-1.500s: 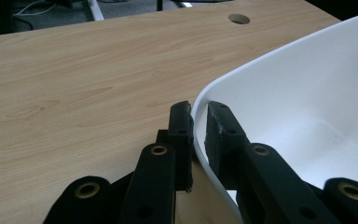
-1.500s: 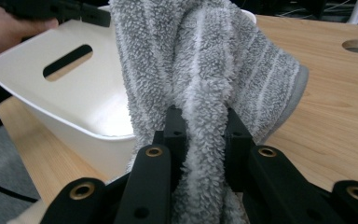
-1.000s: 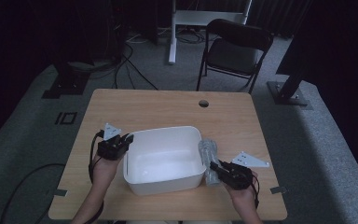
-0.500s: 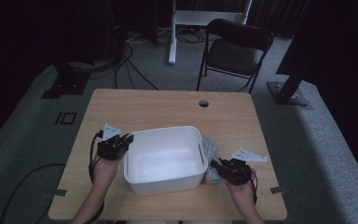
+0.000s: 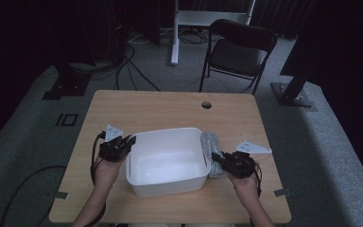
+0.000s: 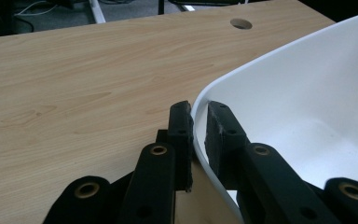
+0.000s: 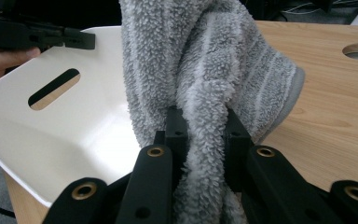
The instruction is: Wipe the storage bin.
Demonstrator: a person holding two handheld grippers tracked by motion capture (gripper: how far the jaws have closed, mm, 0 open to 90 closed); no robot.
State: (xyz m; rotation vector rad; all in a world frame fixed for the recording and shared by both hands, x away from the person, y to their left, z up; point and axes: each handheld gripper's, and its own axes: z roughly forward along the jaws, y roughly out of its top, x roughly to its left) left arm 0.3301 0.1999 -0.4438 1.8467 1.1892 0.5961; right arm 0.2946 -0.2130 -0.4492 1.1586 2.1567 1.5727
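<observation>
on the light wooden table (image 5: 170,106), at the person's left, the left gripper (image 6: 198,123) has its two black jaws closed on the thin rim of the white plastic tub (image 5: 165,161), one jaw outside the wall and one inside, near a rounded corner. this looks like a steadying hold, pinning the tub so it does not slide or tip.

the tub sits in the middle of the table, with a slot handle cut in its side wall and nothing visible on its floor.

at the tub's right edge, the right gripper (image 7: 200,135) has its jaws clamped on a fold of the fluffy grey striped towel (image 7: 205,70), which rises bunched above the jaws in the right gripper view and lies just beside the tub's right wall in the high view (image 5: 210,144).

judging from this, the step in hand is lifting the towel over the rim into the tub. to do it well, raise the towel high enough that its hanging end passes over the wall, keep the left hold firm, and release only once the bulk is inside.
</observation>
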